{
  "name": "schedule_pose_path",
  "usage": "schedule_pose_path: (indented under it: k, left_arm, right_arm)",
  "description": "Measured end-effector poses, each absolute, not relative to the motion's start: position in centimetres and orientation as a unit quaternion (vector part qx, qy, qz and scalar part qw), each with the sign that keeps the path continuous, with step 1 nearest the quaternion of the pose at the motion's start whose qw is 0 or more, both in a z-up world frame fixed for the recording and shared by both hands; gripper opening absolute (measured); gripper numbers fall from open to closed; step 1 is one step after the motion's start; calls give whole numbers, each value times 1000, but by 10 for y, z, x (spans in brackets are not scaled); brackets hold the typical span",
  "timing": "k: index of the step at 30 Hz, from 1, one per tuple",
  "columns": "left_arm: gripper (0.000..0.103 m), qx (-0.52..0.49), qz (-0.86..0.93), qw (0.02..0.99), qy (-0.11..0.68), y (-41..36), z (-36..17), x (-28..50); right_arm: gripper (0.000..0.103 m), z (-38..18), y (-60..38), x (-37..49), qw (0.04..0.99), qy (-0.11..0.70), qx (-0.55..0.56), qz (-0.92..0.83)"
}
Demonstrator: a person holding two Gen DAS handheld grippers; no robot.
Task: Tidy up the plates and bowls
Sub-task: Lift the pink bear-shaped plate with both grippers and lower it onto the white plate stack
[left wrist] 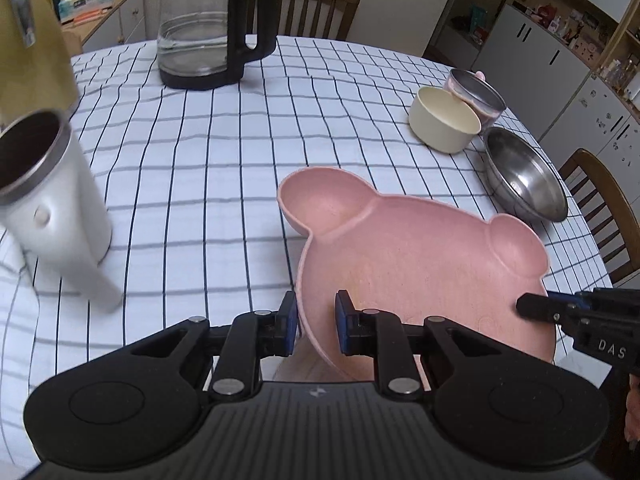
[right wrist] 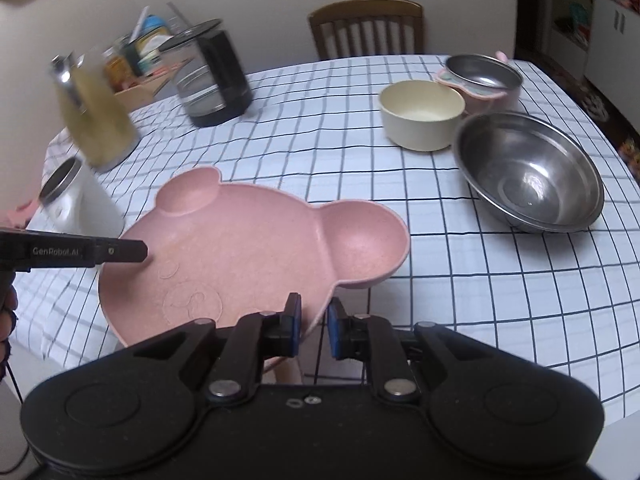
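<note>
A pink bear-shaped plate (left wrist: 404,264) with two ear compartments hangs tilted above the checked tablecloth. My left gripper (left wrist: 317,322) is shut on its rim at one side, and my right gripper (right wrist: 314,326) is shut on the opposite rim of the plate (right wrist: 248,248). Each gripper shows in the other's view: the right gripper (left wrist: 532,307) at the plate's right edge, the left gripper (right wrist: 136,251) at its left edge. A cream bowl (right wrist: 422,114), a large steel bowl (right wrist: 528,172) and a steel-lined pink bowl (right wrist: 486,78) stand on the table at the right.
A glass kettle (left wrist: 208,32) on a black base stands at the table's far side. A white steel-rimmed tumbler (left wrist: 52,196) and a yellowish jug (right wrist: 96,116) stand at the left. Wooden chairs (right wrist: 366,28) ring the table; cabinets (left wrist: 560,56) line the right wall.
</note>
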State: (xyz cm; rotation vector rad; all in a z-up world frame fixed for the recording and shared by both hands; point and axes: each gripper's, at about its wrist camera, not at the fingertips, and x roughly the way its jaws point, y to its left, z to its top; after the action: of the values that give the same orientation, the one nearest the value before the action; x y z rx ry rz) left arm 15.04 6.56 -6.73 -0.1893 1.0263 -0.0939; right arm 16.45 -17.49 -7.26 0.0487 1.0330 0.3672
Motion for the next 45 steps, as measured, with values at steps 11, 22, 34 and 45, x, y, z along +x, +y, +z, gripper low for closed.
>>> schedule_pose_path:
  k: [11, 22, 34, 45]
  left_arm:
    - [19, -77, -25, 869, 489, 68, -82, 99]
    - [19, -72, -18, 866, 494, 65, -95, 83]
    - [19, -57, -16, 864, 500, 63, -102, 77]
    - [19, -49, -15, 864, 500, 63, -104, 79]
  right_arm:
    - [13, -80, -161, 128, 849, 489, -3, 202]
    - [13, -93, -158, 119, 845, 490, -14, 213]
    - [15, -108, -150, 117, 839, 501, -40, 207]
    - [25, -108, -143, 113, 845, 495, -71, 189]
